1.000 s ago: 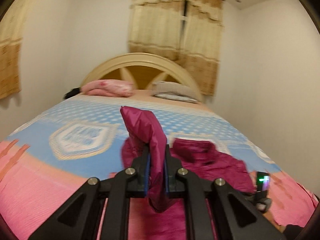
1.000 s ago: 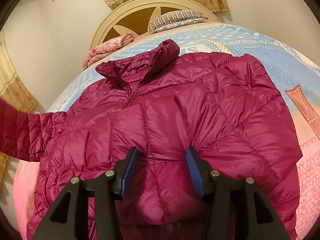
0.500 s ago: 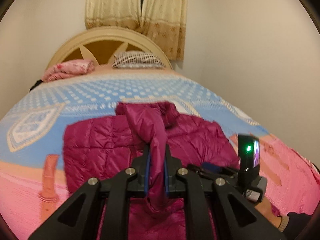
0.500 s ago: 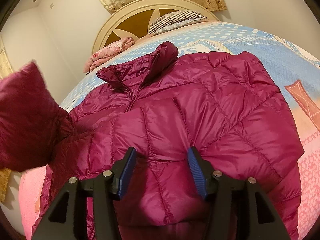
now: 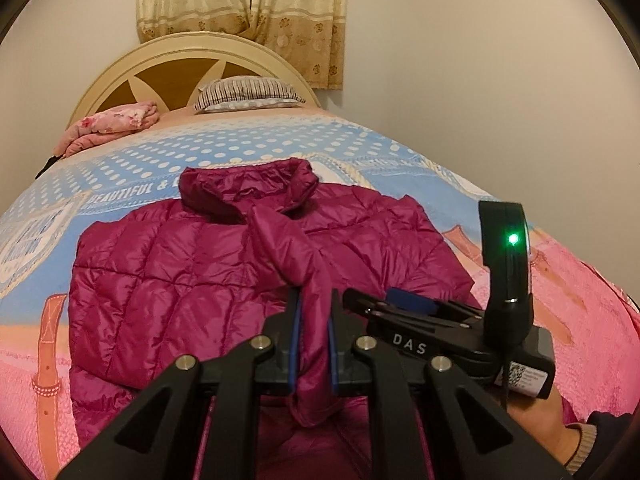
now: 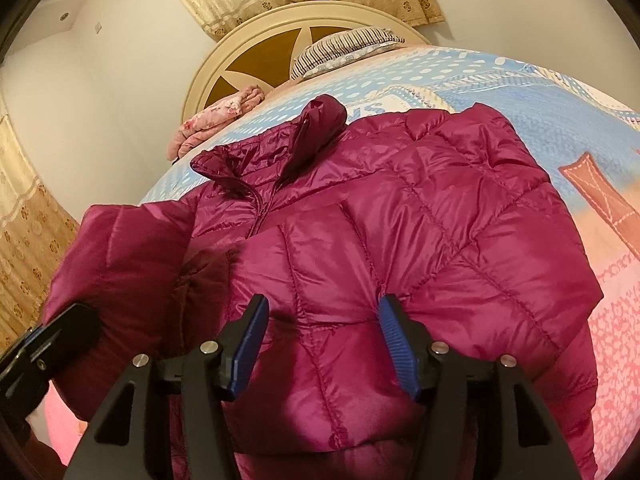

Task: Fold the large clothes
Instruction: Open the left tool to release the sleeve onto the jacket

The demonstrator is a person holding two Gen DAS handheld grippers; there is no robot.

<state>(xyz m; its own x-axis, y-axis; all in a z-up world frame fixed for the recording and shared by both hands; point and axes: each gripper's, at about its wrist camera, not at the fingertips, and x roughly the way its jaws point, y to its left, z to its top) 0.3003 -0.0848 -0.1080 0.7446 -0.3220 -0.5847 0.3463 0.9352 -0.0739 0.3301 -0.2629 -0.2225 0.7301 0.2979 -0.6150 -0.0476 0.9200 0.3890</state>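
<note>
A magenta quilted puffer jacket (image 6: 400, 240) lies spread across the bed (image 5: 580, 280), collar toward the headboard (image 5: 176, 60). The left gripper (image 5: 312, 344) is clamped on the jacket's sleeve (image 5: 308, 300) above its front. The right gripper (image 6: 322, 344) – jaws just widening – straddles the jacket's lower front, its pads not pressing on it.

A magenta quilted puffer jacket (image 5: 168, 280) lies spread front-up on the bed, its stand-up collar (image 5: 248, 184) toward the headboard end and its hem toward the foot edge. The front zip (image 6: 260, 208) is closed near the collar, and the shiny fabric is puffed between stitched squares. One sleeve (image 5: 296, 256) is drawn diagonally across the chest, its cuff end raised off the body of the jacket, while the other shoulder lies flat toward the bed's side edge.
</note>
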